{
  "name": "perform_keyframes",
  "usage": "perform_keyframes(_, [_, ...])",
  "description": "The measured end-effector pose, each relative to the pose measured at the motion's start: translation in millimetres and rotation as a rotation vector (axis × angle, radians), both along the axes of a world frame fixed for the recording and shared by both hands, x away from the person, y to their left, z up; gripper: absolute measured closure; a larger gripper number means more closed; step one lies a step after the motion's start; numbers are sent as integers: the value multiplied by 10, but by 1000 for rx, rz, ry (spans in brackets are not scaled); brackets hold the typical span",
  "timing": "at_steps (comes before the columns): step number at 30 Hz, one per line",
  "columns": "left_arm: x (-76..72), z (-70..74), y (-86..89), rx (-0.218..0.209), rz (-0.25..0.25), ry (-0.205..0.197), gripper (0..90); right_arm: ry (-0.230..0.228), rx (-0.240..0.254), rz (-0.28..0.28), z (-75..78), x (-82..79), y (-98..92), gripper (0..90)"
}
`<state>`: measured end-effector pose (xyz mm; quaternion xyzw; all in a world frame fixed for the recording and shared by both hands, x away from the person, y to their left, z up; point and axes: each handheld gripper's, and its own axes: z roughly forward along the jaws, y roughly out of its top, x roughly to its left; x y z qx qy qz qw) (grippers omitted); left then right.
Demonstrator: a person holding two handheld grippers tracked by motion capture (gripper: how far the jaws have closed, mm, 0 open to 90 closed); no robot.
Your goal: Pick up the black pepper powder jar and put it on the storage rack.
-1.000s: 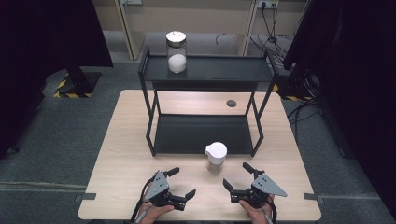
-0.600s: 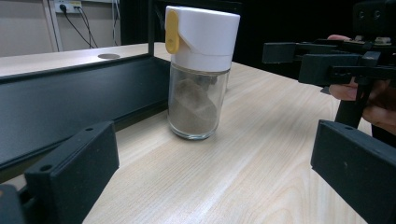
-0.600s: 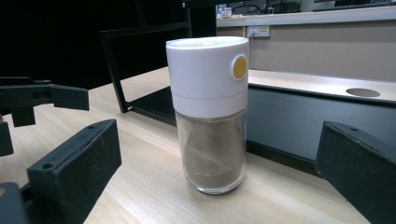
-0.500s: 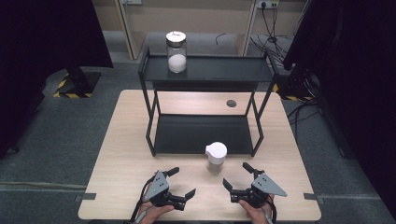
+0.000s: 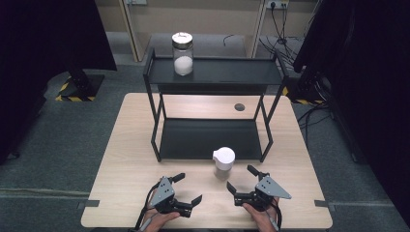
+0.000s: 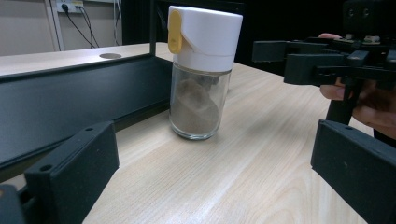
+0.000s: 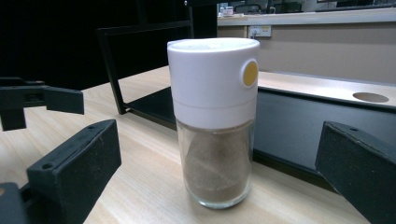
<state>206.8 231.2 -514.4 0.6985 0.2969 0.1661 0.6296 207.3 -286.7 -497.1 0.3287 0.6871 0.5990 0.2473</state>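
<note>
A glass shaker (image 5: pixel 224 163) with a white cap and a yellow button stands upright on the wooden table (image 5: pixel 125 150), just in front of the black shelf rack (image 5: pixel 208 137). It holds brown powder (image 6: pixel 195 109) (image 7: pixel 215 170). My left gripper (image 5: pixel 186 190) rests open near the table's front edge, left of the shaker. My right gripper (image 5: pixel 243 179) rests open to the shaker's right, a little closer to it. Both are apart from the shaker with nothing between their jaws. A glass jar (image 5: pixel 183 53) with white contents stands on the rack's top shelf.
The rack has a top shelf (image 5: pixel 232 70) and a low shelf (image 5: pixel 193 140) resting on the table. A round cable hole (image 5: pixel 239 107) lies in the table behind the rack. Dark curtains and cables surround the table on the floor.
</note>
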Motion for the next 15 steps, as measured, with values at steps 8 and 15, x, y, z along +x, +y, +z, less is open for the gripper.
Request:
perform_keyframes(8, [-1, -2, 1, -2, 4, 1, 2, 1, 0, 9, 19, 139, 90, 5])
perform_keyframes(15, [3, -6, 3, -2, 5, 4, 2, 6, -13, 15, 37, 292, 204, 5])
